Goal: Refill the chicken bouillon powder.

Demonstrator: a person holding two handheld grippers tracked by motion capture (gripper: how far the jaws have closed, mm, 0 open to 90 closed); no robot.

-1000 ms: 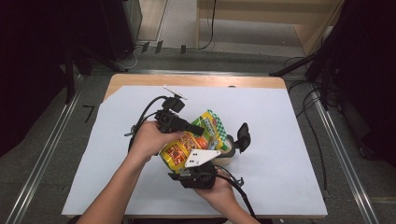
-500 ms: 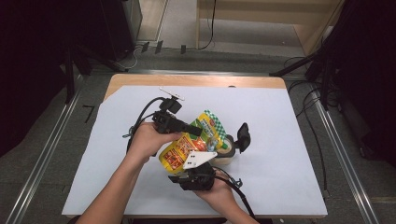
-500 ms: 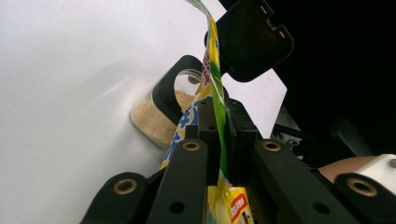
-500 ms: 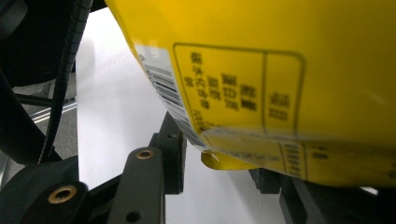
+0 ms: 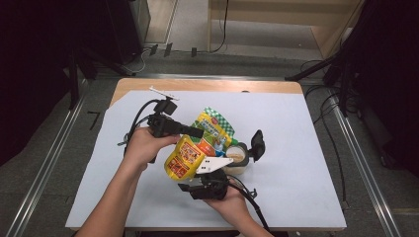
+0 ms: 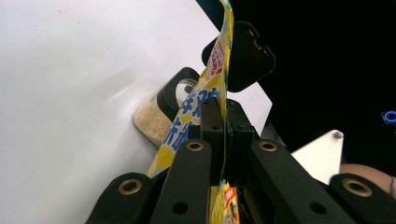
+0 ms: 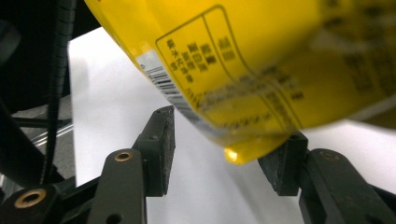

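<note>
Yellow pouch point(image 5: 185, 157) is pinched at its upper edge by the left fingers point(image 6: 219, 116); its lower corner hangs between the right fingers point(image 7: 161, 140), just opened, untouched.

Both forearms are bare, no sleeves in view; the left gripper point(image 5: 195, 132) is black, with brass-ringed pivots on its jaw links and a black cable looping off at 9 o'clock; the right gripper point(image 5: 207, 174) carries a pale three-cornered plate with a screw, its black cable trailing toward 5 o'clock.

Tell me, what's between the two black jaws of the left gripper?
The thin edge of the yellow packet, pinched tight by the left gripper. The left gripper view shows it.
</note>
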